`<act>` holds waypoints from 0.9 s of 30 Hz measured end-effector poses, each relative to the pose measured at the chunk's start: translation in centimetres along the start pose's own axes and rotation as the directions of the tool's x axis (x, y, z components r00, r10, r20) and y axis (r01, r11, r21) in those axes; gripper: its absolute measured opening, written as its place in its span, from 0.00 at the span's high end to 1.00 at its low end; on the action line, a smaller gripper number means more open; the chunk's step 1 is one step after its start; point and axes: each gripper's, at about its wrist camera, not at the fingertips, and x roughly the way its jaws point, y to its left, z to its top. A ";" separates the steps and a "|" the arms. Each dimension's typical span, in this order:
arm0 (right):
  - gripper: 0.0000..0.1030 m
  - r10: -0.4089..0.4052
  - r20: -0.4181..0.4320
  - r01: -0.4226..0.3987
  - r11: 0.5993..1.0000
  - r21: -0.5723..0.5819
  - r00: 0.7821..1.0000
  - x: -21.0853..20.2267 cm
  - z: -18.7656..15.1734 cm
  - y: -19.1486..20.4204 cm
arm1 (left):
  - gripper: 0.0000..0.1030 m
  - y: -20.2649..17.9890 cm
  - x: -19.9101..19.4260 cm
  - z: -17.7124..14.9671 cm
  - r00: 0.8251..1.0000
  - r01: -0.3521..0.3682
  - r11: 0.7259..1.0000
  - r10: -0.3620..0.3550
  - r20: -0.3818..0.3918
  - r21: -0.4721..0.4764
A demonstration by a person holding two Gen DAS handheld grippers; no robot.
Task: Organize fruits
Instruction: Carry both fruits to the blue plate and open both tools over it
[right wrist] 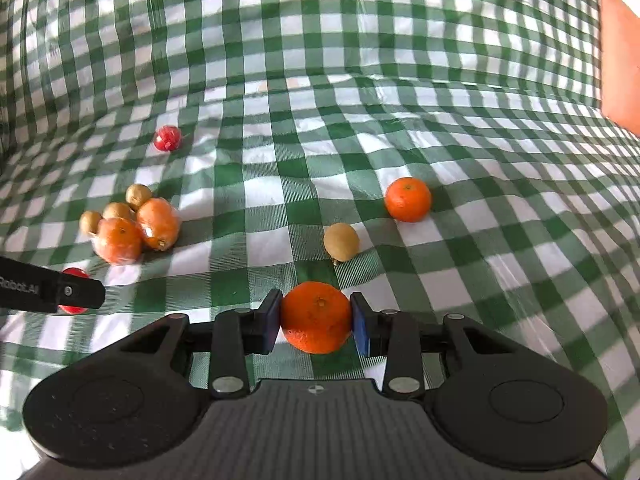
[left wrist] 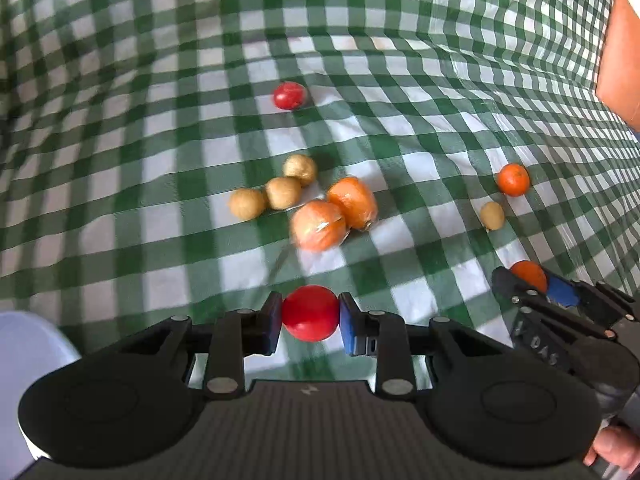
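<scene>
The left gripper [left wrist: 311,314] is nearest in its own view, and its blue-padded fingers [left wrist: 273,322] are clenched on a small round red tomato [left wrist: 311,312], which is held just above the green and white checked cloth on the surface [left wrist: 160,160]. To the right of it, the right gripper [right wrist: 316,318] grasps a round orange mandarin [right wrist: 316,317] between its fingers [right wrist: 360,330], pressed from both sides.

A little farther, in the middle, two orange mandarins wrapped in clear plastic [left wrist: 334,218] lie touching one another. Just behind them on the left, three small round tan fruits [left wrist: 276,190] lie together in a bent row, the nearest ones touching the wrapped pair as seen from the right wrist view.

On the right side, a single small tan fruit [right wrist: 341,241] lies alone, and near it, a bit farther, a bare orange mandarin [right wrist: 408,199] rests on the cloth, apart from it.

Farthest, a second small red tomato [left wrist: 289,95] lies alone, well apart from the group.

At the low left edge of the left view a white rounded object [left wrist: 28,352] is partly seen; what it is I cannot tell
</scene>
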 end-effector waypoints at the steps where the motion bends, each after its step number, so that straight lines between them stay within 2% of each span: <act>1: 0.63 0.007 0.000 -0.007 1.000 0.005 1.000 -0.7 0.0 0.1 | 0.68 0.3 -1.2 -0.5 1.000 -0.005 1.000 0.005 -0.001 -0.002; 8: 0.63 0.091 0.012 -0.090 0.995 -0.034 0.996 -6.9 -1.2 3.3 | 0.68 3.2 -7.6 -3.9 0.997 -0.072 0.997 0.072 0.008 -0.021; 13: 0.63 0.182 0.019 -0.179 0.978 -0.105 0.983 -10.5 -1.9 8.3 | 0.68 8.0 -12.1 -6.8 0.995 -0.094 0.992 0.096 0.019 -0.082; 14: 0.63 0.187 0.052 -0.178 0.974 -0.138 0.981 -11.0 -2.0 9.2 | 0.68 9.2 -12.8 -7.3 0.994 -0.104 0.990 0.107 0.022 -0.096; 15: 0.63 0.205 0.047 -0.196 0.969 -0.152 0.978 -11.5 -2.2 10.3 | 0.68 10.2 -13.5 -7.9 0.993 -0.114 0.987 0.118 0.023 -0.109; 22: 0.63 0.295 0.021 -0.280 0.925 -0.258 0.955 -15.2 -3.5 17.7 | 0.68 16.4 -16.7 -10.9 0.986 -0.154 0.970 0.162 0.028 -0.189; 27: 0.63 0.332 -0.001 -0.315 0.892 -0.325 0.943 -16.0 -4.1 21.7 | 0.68 19.7 -17.3 -12.1 0.985 -0.157 0.960 0.169 0.032 -0.232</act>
